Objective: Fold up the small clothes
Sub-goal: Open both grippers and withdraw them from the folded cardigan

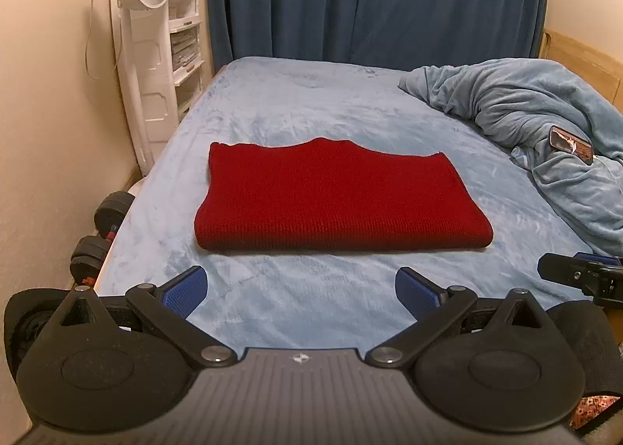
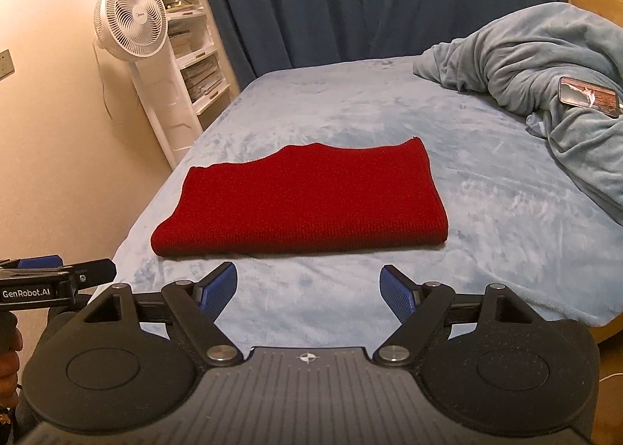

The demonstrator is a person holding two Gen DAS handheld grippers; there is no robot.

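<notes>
Bedspread (image 1: 296, 102) rings folded red garment (image 1: 335, 199); both grippers' fingers (image 2: 218, 289) spread.

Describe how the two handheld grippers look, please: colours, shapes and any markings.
Both the left gripper and right gripper have black linkage arms, blue textured pads, a ribbed grey body and round black side housings. White "GenRobot.AI" lettering marks the left one.
</notes>
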